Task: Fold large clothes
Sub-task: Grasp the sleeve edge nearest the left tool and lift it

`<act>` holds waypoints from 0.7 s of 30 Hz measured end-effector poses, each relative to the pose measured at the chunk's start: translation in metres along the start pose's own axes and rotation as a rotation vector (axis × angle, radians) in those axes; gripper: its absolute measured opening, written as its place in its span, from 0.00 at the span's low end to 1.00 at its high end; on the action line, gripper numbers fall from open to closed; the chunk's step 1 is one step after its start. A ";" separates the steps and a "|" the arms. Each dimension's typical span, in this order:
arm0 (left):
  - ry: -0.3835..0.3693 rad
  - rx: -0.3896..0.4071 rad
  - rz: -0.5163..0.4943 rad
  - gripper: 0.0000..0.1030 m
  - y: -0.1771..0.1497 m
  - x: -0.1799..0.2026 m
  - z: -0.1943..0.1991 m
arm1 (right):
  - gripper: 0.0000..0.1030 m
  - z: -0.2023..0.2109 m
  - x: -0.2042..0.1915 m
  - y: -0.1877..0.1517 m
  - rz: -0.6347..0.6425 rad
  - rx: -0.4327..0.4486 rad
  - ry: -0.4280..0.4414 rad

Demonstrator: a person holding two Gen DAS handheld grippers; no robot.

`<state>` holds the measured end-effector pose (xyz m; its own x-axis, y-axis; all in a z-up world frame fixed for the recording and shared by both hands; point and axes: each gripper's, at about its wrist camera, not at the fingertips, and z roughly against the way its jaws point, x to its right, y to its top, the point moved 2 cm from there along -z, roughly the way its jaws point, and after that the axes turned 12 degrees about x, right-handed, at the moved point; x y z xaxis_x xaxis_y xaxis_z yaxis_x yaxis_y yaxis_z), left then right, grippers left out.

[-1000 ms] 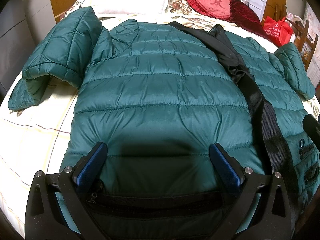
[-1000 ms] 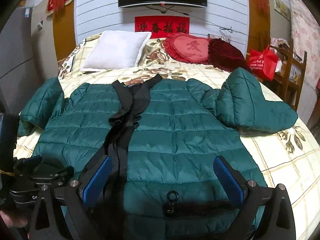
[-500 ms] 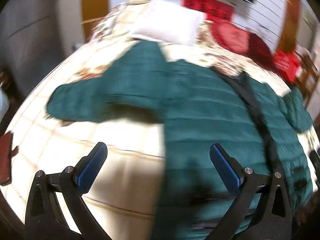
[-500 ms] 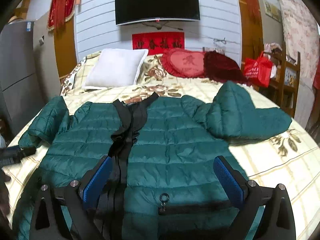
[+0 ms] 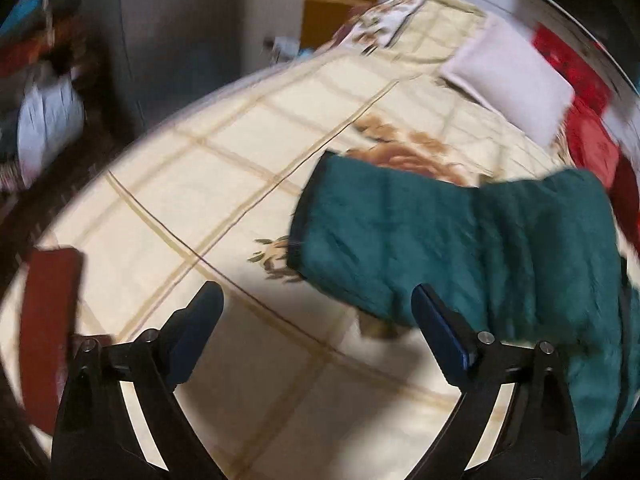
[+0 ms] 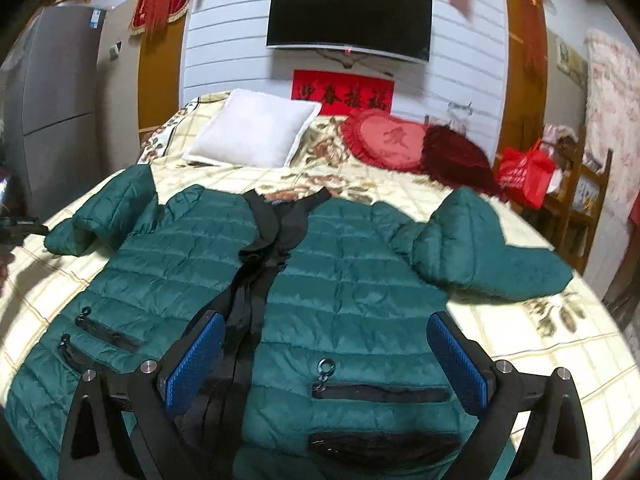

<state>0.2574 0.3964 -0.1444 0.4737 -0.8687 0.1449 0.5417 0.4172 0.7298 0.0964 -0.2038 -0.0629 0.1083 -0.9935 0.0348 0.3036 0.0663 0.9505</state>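
A dark green quilted puffer jacket (image 6: 340, 280) lies front up on the bed, its black zipper band (image 6: 260, 264) running down the middle and both sleeves bent out. My right gripper (image 6: 326, 350) is open and empty, hovering over the jacket's lower hem near a pocket zipper. My left gripper (image 5: 318, 322) is open and empty above the bedspread, just in front and left of the jacket's left sleeve (image 5: 420, 240). That view is blurred.
The bed has a cream checked floral bedspread (image 5: 240, 184). A white pillow (image 6: 256, 134) and red heart cushions (image 6: 388, 142) lie at the head. A red bag (image 6: 528, 172) and wooden shelf stand right, a grey fridge (image 6: 52, 92) left. A dark red object (image 5: 48, 320) sits at the bed's left edge.
My left gripper has swung left off the jacket body to the left sleeve and bare bedspread. My right gripper has pulled back and tilted up a little; it stays open.
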 end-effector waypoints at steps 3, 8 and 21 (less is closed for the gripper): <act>-0.027 -0.033 0.041 0.92 0.004 -0.002 -0.024 | 0.97 -0.007 0.006 -0.002 -0.043 -0.025 0.008; -0.081 -0.027 0.056 0.90 0.010 0.005 -0.042 | 0.97 -0.020 0.010 -0.004 -0.100 -0.069 0.018; -0.206 0.155 0.107 0.20 0.034 -0.007 0.018 | 0.97 -0.023 -0.005 -0.001 -0.057 -0.053 0.016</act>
<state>0.2601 0.4124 -0.1086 0.3628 -0.8643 0.3484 0.3761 0.4779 0.7938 0.1176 -0.1970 -0.0715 0.1042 -0.9943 -0.0243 0.3595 0.0149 0.9330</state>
